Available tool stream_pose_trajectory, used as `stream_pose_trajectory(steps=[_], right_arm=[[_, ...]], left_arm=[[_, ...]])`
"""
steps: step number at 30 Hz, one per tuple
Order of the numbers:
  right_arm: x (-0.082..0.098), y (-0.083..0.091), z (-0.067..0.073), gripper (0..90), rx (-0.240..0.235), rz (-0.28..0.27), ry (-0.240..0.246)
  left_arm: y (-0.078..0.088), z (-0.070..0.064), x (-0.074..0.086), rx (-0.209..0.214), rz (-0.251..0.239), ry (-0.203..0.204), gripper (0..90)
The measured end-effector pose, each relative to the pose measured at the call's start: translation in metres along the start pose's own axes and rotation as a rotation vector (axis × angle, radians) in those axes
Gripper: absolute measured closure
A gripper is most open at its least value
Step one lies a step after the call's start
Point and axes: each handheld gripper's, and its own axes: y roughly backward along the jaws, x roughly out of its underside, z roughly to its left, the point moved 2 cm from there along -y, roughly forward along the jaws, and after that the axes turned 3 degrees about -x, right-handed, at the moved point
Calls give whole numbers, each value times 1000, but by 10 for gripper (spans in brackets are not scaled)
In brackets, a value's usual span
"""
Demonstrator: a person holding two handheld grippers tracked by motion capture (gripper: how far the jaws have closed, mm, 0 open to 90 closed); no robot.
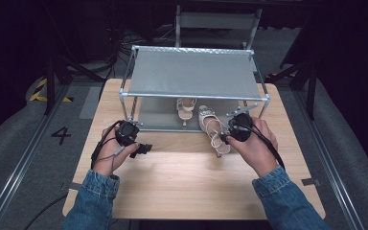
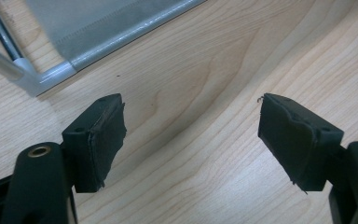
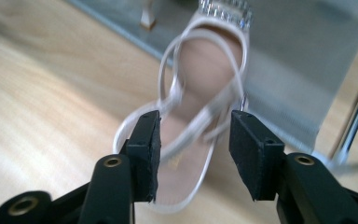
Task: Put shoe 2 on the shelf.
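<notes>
A pale pink strappy sandal (image 1: 214,132) lies half on the lower shelf of a grey metal shoe rack (image 1: 194,74), its heel end sticking out onto the wooden table (image 1: 191,177). Its partner (image 1: 186,109) stands further back on that shelf. My right gripper (image 1: 226,136) hovers just above the near sandal's heel end. In the right gripper view the right gripper (image 3: 195,121) is open, and the sandal's (image 3: 205,65) straps show in the gap, untouched by the pads. My left gripper (image 1: 141,149) is over bare wood by the rack's front left corner, and the left gripper (image 2: 191,116) stands open with nothing in it.
The rack's front rail and corner joint (image 2: 51,77) lie close ahead of the left gripper. Its upright post (image 3: 354,126) is just right of the right gripper. The upper fabric shelf overhangs the sandals. Bare table stretches toward the person. Dark stands and cables surround the table.
</notes>
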Motion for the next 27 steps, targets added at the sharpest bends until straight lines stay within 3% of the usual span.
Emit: stream_pose_trajectory(steps=[2,3,8,14,17,23,27], right_arm=[[8,3,-1,536,-6,2,-10],[13,5,-1,536,-8,2,-13],[35,7,1,583,-19,34,8],[60,-7,5,627,-54,87,9],[64,-14,6,636,-64,95,12],[70,-33,6,709,-98,64,16],[73,-42,3,692,-95,36,-4]], left_arm=[[0,-1,0,1,8,19,236],[0,0,-1,-4,-1,-3,236],[1,0,0,-3,3,11,236],[0,1,2,1,4,12,235],[1,1,2,-1,3,11,235],[1,2,3,-5,3,12,235],[1,3,4,-2,8,18,236]])
